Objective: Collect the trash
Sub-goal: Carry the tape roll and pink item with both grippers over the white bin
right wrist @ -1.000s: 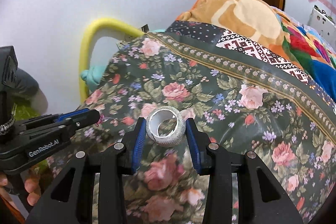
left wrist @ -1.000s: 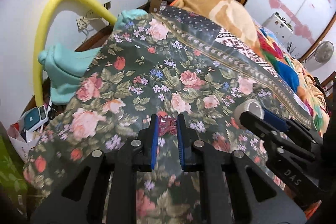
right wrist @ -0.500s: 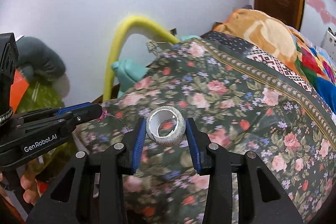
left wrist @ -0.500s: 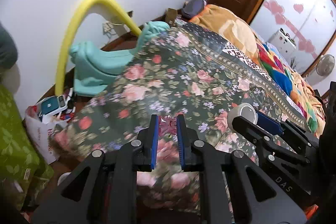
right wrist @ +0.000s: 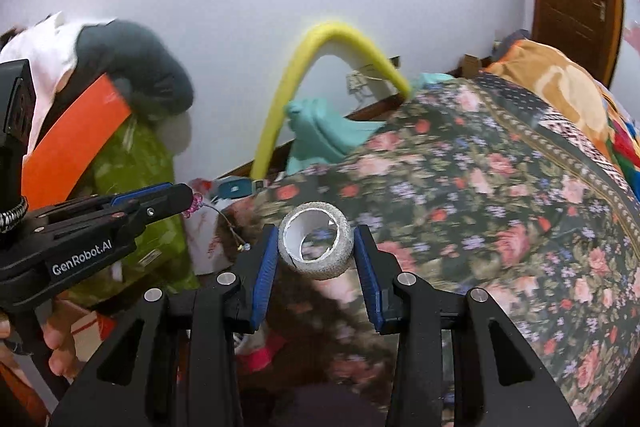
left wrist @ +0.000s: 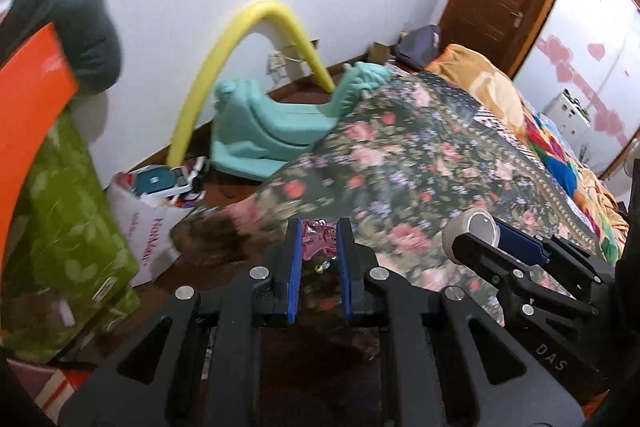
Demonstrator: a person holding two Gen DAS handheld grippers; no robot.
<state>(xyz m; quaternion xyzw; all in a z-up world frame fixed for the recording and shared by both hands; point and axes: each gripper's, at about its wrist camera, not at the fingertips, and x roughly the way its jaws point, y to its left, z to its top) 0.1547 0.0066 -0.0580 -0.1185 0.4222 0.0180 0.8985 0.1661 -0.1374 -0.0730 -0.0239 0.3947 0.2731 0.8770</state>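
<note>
My right claw (right wrist: 316, 259) pinches a short, silvery, rough-textured tape ring with a white inner core (right wrist: 315, 246) by its curved sides, its open bore facing up and back at me. My left claw (left wrist: 318, 259) is nearly closed on a small crinkled pink trinket (left wrist: 318, 239); a thin wire dangles from it. Both hang off the edge of the bed's dark floral quilt (right wrist: 500, 195). Beyond stand a yellow foam tube arch (left wrist: 256, 39), a teal plastic seat (left wrist: 276, 123) and a green leafy bag (left wrist: 68, 227).
</note>
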